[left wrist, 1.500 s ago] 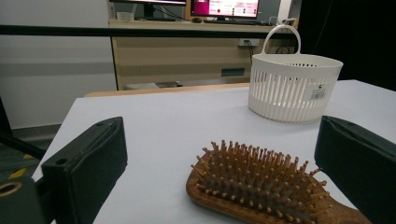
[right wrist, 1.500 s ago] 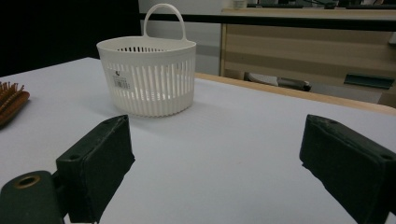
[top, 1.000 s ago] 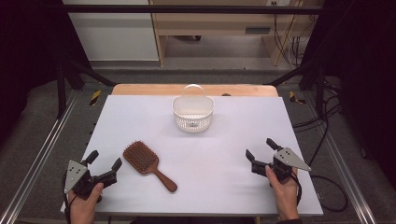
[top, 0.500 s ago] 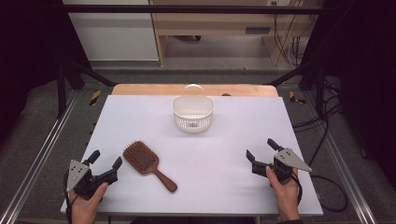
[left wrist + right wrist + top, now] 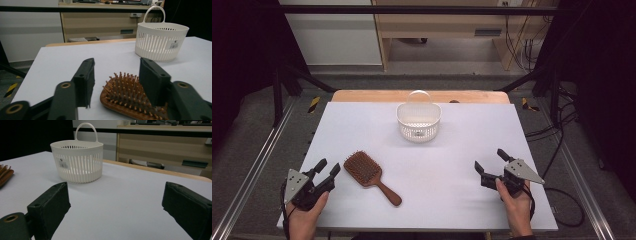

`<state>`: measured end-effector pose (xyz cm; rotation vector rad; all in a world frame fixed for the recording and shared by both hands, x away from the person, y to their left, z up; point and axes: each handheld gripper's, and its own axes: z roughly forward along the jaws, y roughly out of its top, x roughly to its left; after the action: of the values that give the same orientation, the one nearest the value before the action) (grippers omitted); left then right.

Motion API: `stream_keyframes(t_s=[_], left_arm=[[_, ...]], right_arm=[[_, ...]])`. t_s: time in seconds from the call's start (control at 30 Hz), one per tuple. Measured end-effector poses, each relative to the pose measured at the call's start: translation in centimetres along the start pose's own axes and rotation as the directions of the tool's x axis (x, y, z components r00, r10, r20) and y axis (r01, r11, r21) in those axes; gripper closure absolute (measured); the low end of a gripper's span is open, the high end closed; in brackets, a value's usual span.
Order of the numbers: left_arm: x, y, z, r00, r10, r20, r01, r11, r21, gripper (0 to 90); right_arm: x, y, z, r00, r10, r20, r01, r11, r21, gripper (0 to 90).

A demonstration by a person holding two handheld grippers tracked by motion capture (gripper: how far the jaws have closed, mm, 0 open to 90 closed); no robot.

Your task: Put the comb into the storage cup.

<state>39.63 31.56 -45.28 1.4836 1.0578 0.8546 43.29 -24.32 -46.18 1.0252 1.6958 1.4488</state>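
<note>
We note a wooden hairbrush (image 5: 368,175) lying bristles-up on the white bench (image 5: 452,200), well in front of the white slatted basket (image 5: 418,121) and off to its left, handle trailing away from the basket toward the bench's near edge. The basket stands upright at the far middle of the bench, handle raised. Our left tongs (image 5: 327,168) rest low, just beside the brush head on its outer side; their jaws have just been closing and now stand partway apart, pads pressing on nothing. In the left gripper view the brush head (image 5: 125,96) sits just beyond the jaw tips, not yet between them. Our right tongs (image 5: 491,161) sit well to the basket's near right, jaws wide apart over bare bench.
</note>
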Motion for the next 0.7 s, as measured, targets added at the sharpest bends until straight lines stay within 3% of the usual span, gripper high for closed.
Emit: stream_keyframes(t_s=[0.37,0.57,0.7], left_arm=[[1.3,1.2,1.8,0.9986,-0.008,0.052,0.004,0.9968,0.079,83.8],[1.8,2.2,3.7,0.9960,0.049,0.075,-0.061,0.9844,0.165,89.9],[2.1,2.4,4.8,0.9941,0.060,0.090,-0.077,0.9768,0.200,90.0]], right_arm=[[0.1,0.0,0.1,1.0000,-0.006,0.004,0.006,1.000,0.002,8.0],[0.0,0.0,0.0,1.0000,-0.003,0.006,0.003,1.000,-0.005,8.1],[0.0,0.0,0.1,1.0000,-0.002,0.007,0.002,1.000,-0.002,8.2]])
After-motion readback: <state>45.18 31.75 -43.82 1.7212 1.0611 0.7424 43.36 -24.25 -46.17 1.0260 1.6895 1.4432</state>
